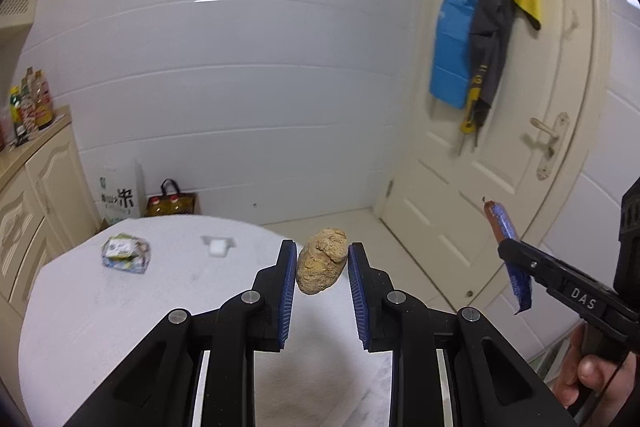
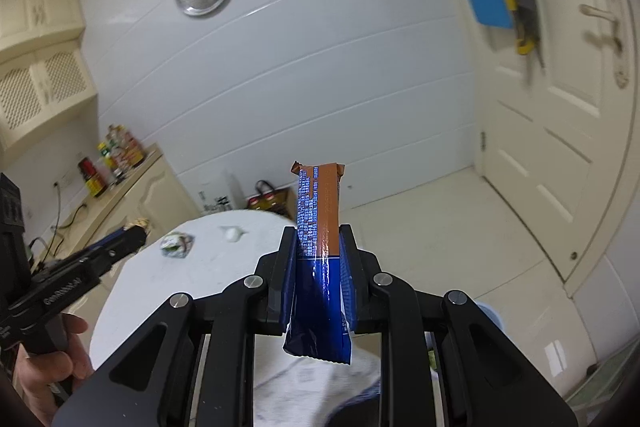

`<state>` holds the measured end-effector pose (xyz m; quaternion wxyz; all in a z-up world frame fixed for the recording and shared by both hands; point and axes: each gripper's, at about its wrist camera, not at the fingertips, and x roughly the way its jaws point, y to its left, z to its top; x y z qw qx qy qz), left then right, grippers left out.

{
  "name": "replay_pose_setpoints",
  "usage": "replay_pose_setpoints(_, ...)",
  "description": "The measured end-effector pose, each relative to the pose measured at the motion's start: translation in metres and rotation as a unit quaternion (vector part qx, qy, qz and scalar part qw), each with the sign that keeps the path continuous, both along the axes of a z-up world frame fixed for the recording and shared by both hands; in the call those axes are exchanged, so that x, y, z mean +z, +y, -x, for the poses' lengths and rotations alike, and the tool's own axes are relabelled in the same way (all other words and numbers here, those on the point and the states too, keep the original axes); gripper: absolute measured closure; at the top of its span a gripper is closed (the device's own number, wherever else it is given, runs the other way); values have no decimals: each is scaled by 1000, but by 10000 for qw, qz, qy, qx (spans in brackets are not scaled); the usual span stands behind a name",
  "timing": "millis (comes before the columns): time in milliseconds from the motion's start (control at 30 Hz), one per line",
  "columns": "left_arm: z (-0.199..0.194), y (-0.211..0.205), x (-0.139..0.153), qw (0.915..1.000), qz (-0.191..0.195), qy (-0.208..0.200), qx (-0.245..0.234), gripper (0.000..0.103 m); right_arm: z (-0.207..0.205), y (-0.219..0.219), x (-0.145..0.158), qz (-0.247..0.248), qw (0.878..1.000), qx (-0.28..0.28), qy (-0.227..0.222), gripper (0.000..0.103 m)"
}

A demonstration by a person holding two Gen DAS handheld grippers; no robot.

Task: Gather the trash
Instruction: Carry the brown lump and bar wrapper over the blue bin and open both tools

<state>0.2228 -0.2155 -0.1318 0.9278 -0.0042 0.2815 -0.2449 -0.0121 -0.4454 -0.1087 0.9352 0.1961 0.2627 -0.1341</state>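
Note:
My left gripper [image 1: 322,255] is shut on a crumpled tan paper ball [image 1: 322,265], held in the air over the near edge of the round white table [image 1: 120,307]. My right gripper [image 2: 318,239] is shut on a blue and orange snack wrapper [image 2: 318,227] that stands upright between the pads. The left wrist view shows the same wrapper [image 1: 506,239] sticking up from the right gripper [image 1: 508,251] at the right. On the table lie a crushed white and green carton [image 1: 126,253] and a small white crumpled piece [image 1: 218,245].
A cream cabinet [image 1: 36,187] with bottles [image 1: 30,103] lines the left wall. A printed bag [image 1: 118,201] and a red tote [image 1: 172,205] stand on the floor behind the table. A cream door [image 1: 500,147] with hung cloths is at the right. Something pale blue [image 2: 490,315] shows below right.

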Motion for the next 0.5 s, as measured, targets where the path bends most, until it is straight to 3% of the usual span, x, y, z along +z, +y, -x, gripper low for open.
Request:
replay_pose_setpoints(267,-4,-63,2,9986,-56,9,-518,81,24,-55,-9,-44,9984,-560,86,84)
replay_pose_setpoints(500,-29,-144,-16,9934,-202,336,-1082,81,42,-111,-39,-280,9942,-988,334,84)
